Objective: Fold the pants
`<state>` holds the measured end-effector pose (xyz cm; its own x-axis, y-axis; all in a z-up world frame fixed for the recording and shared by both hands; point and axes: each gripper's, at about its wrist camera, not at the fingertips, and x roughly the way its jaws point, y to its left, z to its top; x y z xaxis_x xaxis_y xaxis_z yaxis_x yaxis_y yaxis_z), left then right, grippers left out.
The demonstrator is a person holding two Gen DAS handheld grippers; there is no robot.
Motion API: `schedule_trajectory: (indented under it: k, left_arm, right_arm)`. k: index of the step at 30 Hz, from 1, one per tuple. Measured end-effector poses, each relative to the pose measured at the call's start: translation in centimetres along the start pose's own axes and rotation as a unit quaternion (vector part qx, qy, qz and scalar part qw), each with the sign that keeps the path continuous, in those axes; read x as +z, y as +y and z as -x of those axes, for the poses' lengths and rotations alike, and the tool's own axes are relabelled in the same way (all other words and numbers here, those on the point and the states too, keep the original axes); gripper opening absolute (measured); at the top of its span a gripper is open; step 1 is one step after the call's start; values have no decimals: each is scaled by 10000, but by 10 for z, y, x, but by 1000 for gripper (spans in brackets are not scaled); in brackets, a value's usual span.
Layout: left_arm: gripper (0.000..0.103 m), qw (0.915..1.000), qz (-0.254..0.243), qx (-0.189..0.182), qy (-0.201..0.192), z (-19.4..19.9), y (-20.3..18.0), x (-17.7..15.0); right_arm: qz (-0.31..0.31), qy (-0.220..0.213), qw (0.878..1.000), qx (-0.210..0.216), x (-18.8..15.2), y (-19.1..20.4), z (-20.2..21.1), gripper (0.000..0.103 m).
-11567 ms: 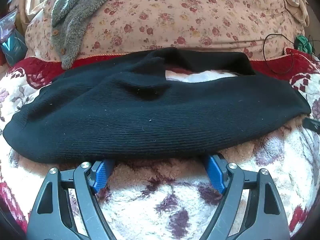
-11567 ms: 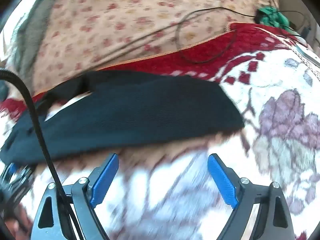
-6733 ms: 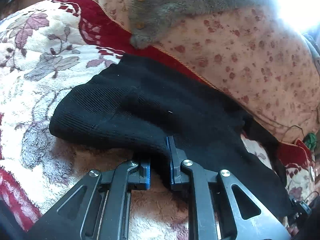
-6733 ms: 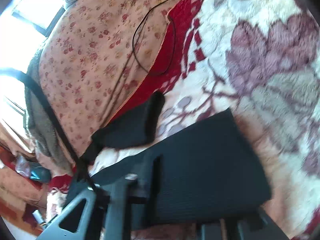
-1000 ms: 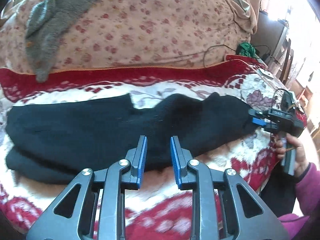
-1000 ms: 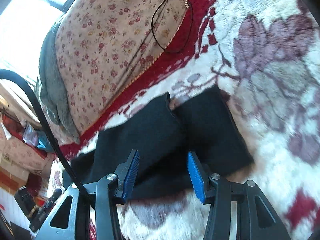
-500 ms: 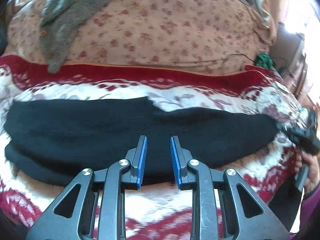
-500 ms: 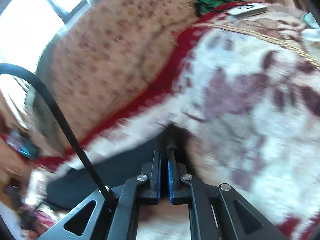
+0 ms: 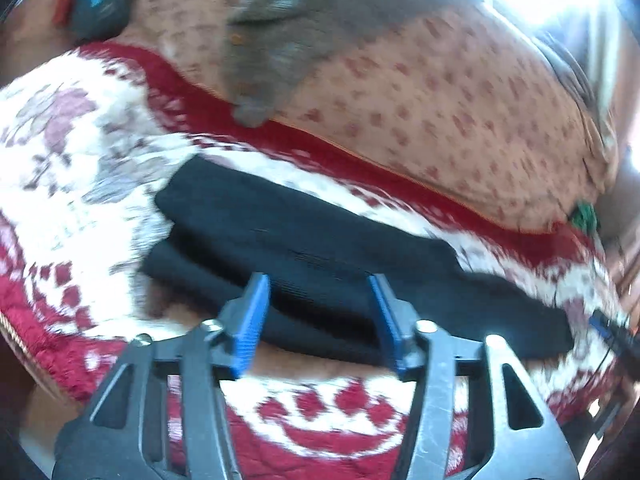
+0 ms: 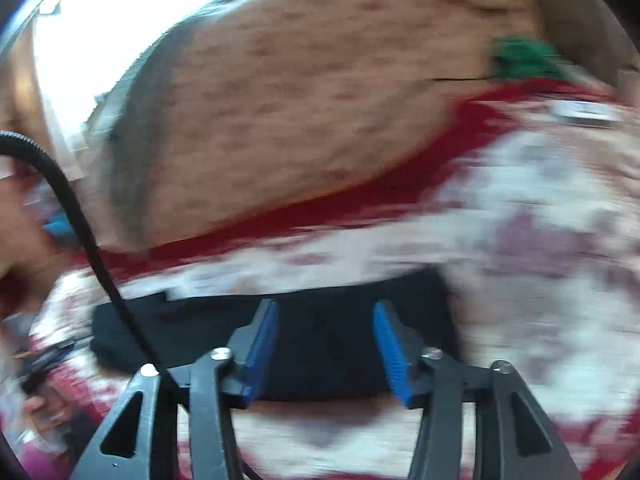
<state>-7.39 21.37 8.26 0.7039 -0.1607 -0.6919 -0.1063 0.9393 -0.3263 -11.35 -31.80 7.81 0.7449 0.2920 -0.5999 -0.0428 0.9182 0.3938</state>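
Note:
The black knit pants (image 9: pixel 320 256) lie folded lengthwise in a long strip on the floral blanket (image 9: pixel 80 184). My left gripper (image 9: pixel 320 284) is open, its blue pads over the near edge toward the strip's left end, holding nothing. In the right wrist view the pants (image 10: pixel 328 344) show their right end. My right gripper (image 10: pixel 324 312) is open over that end, empty. Both views are blurred by motion.
A floral quilt roll (image 9: pixel 440 92) with a grey fleece garment (image 9: pixel 280 40) on it lies behind the pants. A green item (image 10: pixel 524 60) and a black cable sit at the far right. The right gripper's tip (image 9: pixel 612 332) shows in the left wrist view.
Both grippers have opened since half a second ago. The left one has swung toward the pants' left end. The right one has let go of the pants' end and pulled back.

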Motion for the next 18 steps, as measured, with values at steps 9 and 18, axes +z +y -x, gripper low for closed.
schedule_trajectory:
  k: [9,18]
  left_arm:
    - [57,9951,958,-36,241,-22,41,11]
    - [57,9925,1168,-148,334,-45,53,15]
  right_arm:
    - [1980,1097,9617,1544,-42,202,-126,50]
    - [3530,1221,9166,1423,-95,292,-181,50]
